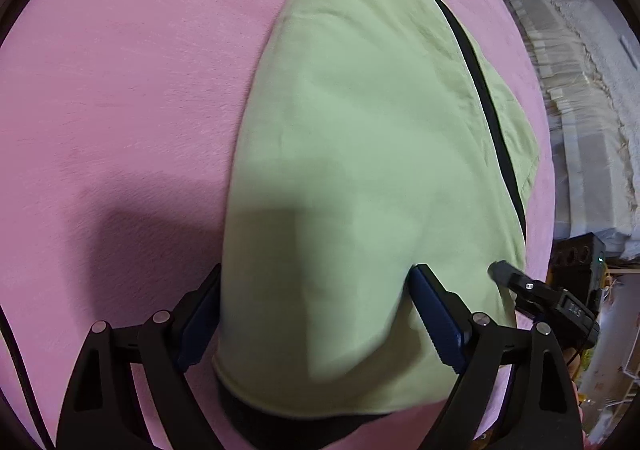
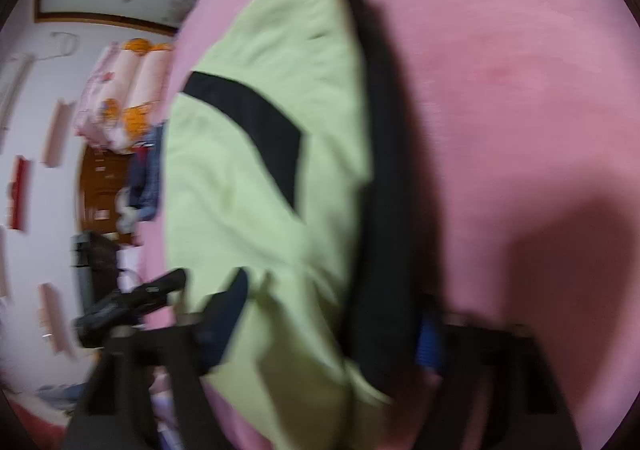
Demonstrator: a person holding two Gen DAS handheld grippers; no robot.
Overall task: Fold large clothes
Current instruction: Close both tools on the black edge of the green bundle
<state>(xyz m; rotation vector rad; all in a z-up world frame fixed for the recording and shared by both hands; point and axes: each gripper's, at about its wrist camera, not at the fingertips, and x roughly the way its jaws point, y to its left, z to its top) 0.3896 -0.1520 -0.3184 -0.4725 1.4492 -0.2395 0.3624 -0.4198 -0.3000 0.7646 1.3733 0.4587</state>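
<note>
A light green garment [image 1: 360, 122] with a black stripe [image 1: 480, 90] lies folded in a long pile on the pink bedsheet [image 1: 120, 90]. My left gripper [image 1: 316, 290] straddles its near end, jaws wide, with the fabric filling the gap and no pinch showing. The right wrist view is blurred. It shows the same garment [image 2: 248, 178] with a black layer [image 2: 380, 170] along its right side. My right gripper [image 2: 332, 302] has the garment's near end between its fingers, which stand apart. Each gripper's tip shows in the other's view, the right gripper [image 1: 516, 282] and the left gripper [image 2: 132, 302].
The pink sheet [image 2: 500, 70] spreads wide on the far side of the garment. Off the bed's edge stand white stacked bedding [image 1: 580, 110], a dark box [image 1: 580, 258], patterned pillows [image 2: 120, 98], blue clothes [image 2: 148, 170] and a wooden cabinet [image 2: 100, 190].
</note>
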